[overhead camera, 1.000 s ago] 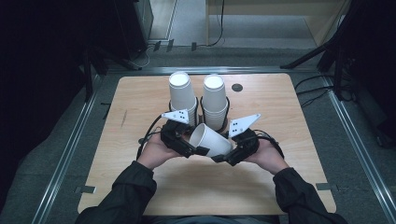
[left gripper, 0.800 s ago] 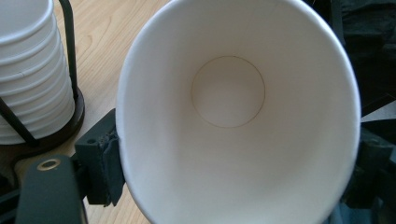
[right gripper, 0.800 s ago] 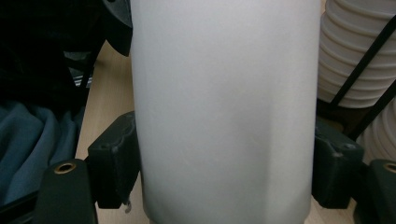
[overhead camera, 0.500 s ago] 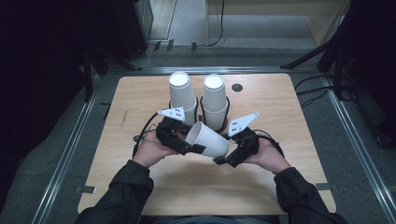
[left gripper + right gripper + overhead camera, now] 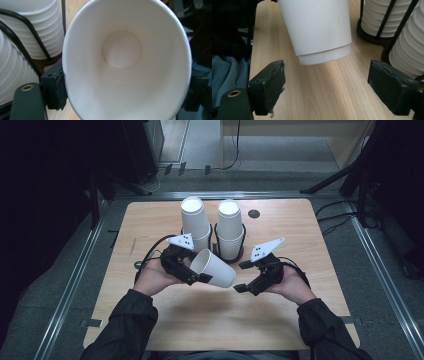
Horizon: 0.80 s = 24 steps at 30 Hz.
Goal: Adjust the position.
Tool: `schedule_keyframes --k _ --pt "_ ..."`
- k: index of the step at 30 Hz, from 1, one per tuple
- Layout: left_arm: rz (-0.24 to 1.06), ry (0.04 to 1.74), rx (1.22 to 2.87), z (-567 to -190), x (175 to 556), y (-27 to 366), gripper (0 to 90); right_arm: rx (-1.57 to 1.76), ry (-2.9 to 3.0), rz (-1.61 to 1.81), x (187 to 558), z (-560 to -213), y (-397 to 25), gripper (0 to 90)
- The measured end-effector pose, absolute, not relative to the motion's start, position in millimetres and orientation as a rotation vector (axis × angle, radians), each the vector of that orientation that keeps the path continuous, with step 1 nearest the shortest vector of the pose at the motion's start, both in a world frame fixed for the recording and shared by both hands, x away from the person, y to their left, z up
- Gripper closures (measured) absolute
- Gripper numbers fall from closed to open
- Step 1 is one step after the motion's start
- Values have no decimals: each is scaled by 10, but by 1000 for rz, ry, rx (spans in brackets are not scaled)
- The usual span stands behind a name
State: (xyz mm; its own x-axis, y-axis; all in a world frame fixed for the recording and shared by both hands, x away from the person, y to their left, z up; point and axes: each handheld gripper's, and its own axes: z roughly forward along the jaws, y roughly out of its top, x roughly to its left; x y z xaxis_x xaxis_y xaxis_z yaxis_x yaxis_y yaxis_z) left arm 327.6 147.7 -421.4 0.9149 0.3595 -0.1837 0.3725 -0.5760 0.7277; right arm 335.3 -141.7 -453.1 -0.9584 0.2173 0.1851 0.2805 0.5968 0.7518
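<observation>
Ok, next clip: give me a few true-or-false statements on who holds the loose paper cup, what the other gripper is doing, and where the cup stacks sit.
1. The left gripper is shut on the loose paper cup near its rim. True.
2. The right gripper is also clamped on the cup. False: its jaws stand open, with the cup's base just ahead of them and untouched.
3. The cup is held upright. False: it lies on its side, mouth toward the left gripper, base toward the right.
4. The cup looks empty inside. True: the left gripper view shows a bare bottom.
5. Two cup stacks stand in black wire holders behind the grippers. True.
6. The stacks lie toppled on the table. False: both stand upright.
</observation>
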Motion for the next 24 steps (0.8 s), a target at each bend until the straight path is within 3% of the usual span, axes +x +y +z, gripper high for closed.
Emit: schedule_keyframes --k 16,24 --pt "76 407 2462 -4393 3284 1341 158 -473 -2766 -1294 3369 -4557 -1482 153" --pt "49 360 2522 -4450 3300 1170 157 -440 -2768 -1248 3376 -4650 -1380 153"
